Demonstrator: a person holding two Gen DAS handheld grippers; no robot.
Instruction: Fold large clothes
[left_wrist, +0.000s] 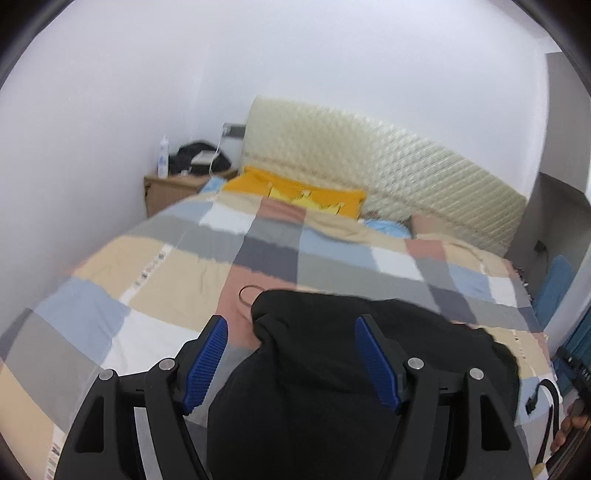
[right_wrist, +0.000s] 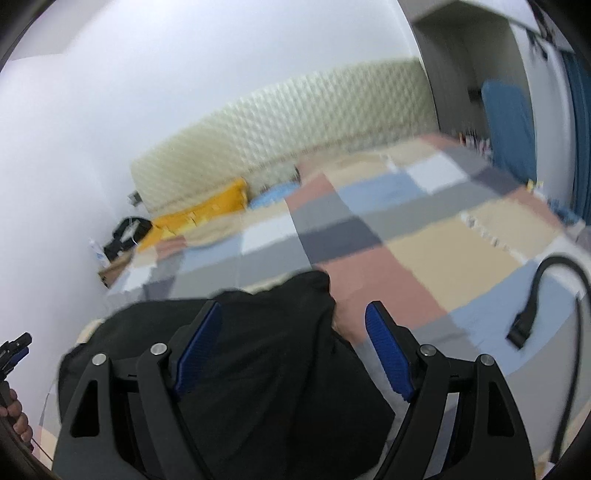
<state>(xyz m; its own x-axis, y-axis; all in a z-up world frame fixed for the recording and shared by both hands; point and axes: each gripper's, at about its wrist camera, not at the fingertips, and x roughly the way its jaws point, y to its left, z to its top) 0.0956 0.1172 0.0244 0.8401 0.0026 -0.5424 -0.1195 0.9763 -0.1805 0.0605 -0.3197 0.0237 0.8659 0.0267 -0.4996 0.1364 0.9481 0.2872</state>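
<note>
Currently I am logging: left gripper and right gripper, jaws gaping wide, gripping nothing; folded black fabric garment lying below them on the pastel checked patchwork bedspread.

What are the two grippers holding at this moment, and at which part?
Nothing. The jaws of the left gripper and the right gripper stand open above the black garment lying on the checked bedspread.
</note>
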